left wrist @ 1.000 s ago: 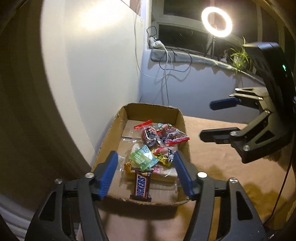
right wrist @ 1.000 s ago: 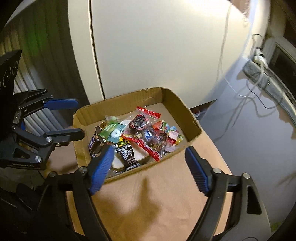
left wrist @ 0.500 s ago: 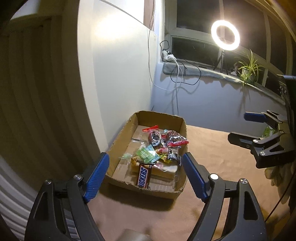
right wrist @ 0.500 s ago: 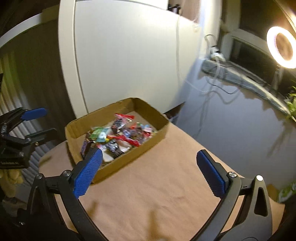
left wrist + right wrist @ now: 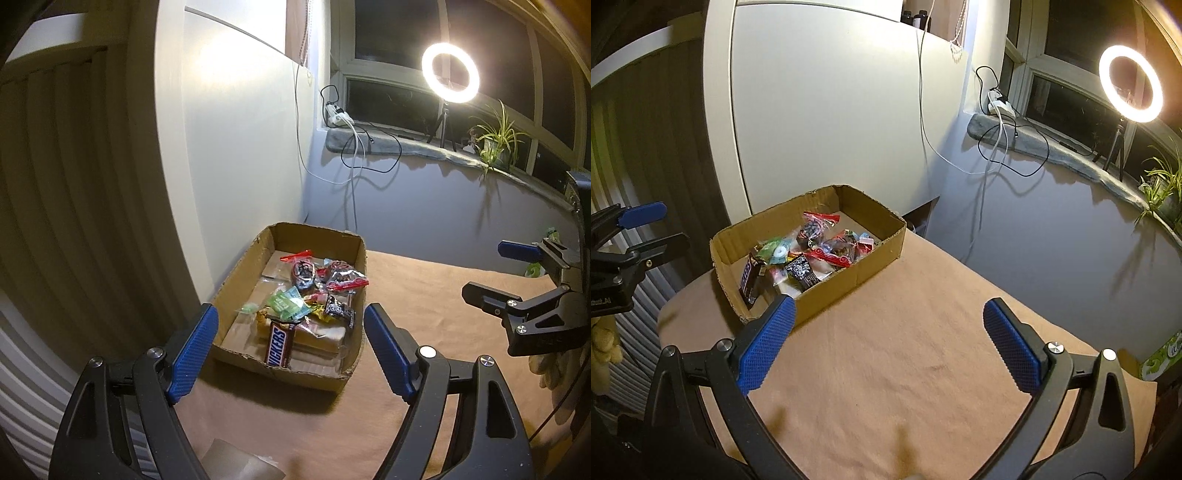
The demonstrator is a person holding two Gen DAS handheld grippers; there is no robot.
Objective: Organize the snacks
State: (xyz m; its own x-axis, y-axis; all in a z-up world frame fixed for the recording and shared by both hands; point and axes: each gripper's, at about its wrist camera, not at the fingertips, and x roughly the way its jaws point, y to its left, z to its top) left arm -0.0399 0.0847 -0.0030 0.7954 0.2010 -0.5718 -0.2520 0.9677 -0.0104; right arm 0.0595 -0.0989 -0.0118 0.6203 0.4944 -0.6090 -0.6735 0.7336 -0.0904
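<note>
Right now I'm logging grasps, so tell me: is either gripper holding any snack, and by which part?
Nothing is held. The left gripper and right gripper are both open and empty, back from the cardboard box; the snacks all lie inside it.

Your table (image 5: 923, 354) – tan cloth on top. Brown box (image 5: 849, 273) sits on it, near far left corner. Flat see-through wrapper (image 5: 236, 461) lies at near edge.
</note>
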